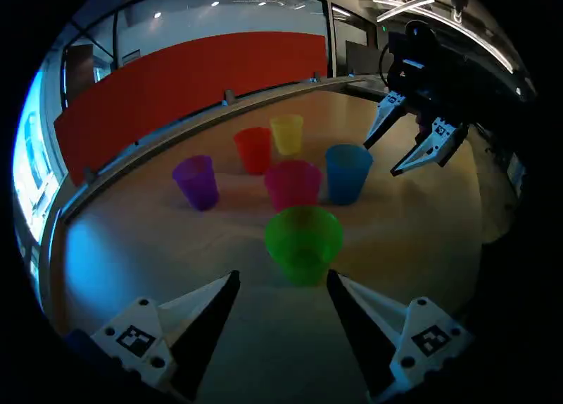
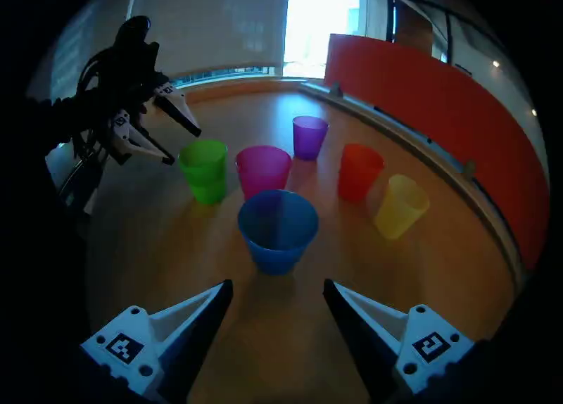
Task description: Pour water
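Left gripper view looks along its own fingers and slightly down. The left gripper [image 1: 282,274] is spread wide and empty, and the green cup [image 1: 303,241] stands upright almost dead ahead, just beyond the tips, on the wooden table [image 1: 429,228]. The right gripper [image 2: 277,283], also open and holding nothing, faces the blue cup [image 2: 278,229] straight ahead. Of the 6 cups, each hand is nearest its own; a short forward push should bracket either.

Wooden table [image 1: 422,221], red partition [image 1: 190,87] along far edge, glass wall [image 1: 211,20] above, ceiling strip lights [image 1: 408,8], bright window [image 2: 320,24].
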`<state>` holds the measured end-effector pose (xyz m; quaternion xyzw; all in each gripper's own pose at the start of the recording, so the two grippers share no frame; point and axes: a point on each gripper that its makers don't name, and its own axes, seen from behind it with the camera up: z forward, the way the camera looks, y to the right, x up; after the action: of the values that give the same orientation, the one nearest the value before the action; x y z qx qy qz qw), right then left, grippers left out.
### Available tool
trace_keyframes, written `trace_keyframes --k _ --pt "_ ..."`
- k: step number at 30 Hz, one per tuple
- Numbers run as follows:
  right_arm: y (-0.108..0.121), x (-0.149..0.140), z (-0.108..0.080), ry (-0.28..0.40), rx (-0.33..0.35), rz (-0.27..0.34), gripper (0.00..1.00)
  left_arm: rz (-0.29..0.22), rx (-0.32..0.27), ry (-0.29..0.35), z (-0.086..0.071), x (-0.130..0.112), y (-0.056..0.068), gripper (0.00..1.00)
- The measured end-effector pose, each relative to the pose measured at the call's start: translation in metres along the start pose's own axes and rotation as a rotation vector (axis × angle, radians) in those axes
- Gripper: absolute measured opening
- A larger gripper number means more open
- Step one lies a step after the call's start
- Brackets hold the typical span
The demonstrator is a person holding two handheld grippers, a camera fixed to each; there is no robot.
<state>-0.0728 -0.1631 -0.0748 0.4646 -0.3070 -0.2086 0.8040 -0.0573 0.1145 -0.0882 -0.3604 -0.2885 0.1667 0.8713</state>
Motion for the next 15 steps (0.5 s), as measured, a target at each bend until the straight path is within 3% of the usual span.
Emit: trace_keyframes --k 15 --pt "0.005 -0.004 -0.023 0.039 -0.063 0.064 1.00 -0.023 0.068 0.031 -0.023 -0.001 -0.018 0.92"
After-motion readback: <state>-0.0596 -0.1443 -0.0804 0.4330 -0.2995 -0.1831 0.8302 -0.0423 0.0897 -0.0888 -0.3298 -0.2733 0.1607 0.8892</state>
